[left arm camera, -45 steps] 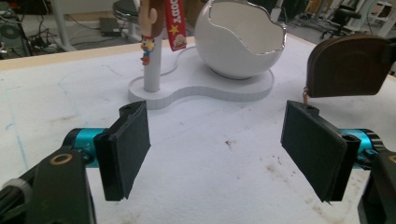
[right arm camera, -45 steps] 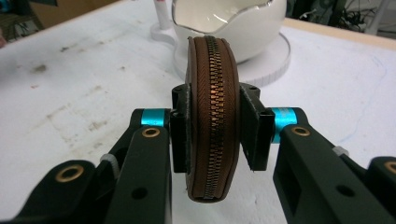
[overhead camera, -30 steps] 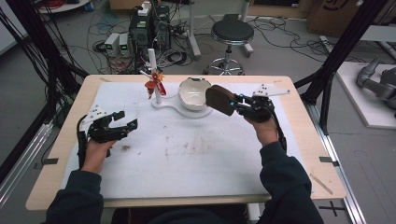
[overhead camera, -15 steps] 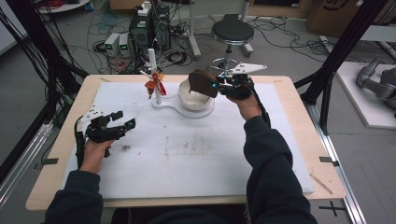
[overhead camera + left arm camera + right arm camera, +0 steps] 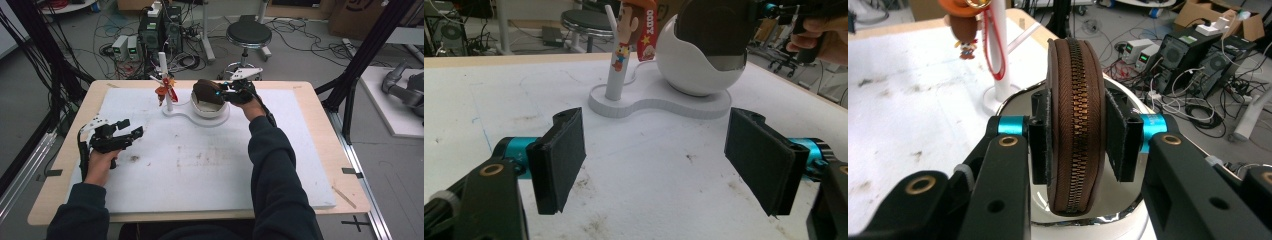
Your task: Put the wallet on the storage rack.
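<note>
Nearest, left hand-held gripper (image 5: 131, 132) hovers over the white worktop (image 5: 200, 165), jaws wide apart, holding nothing. Farther back, right hand-held gripper (image 5: 218, 93) is clamped on a brown zippered pouch (image 5: 1074, 125), held on edge over the white bowl (image 5: 210, 107); keychain stand (image 5: 166, 92) just beside it.
</note>
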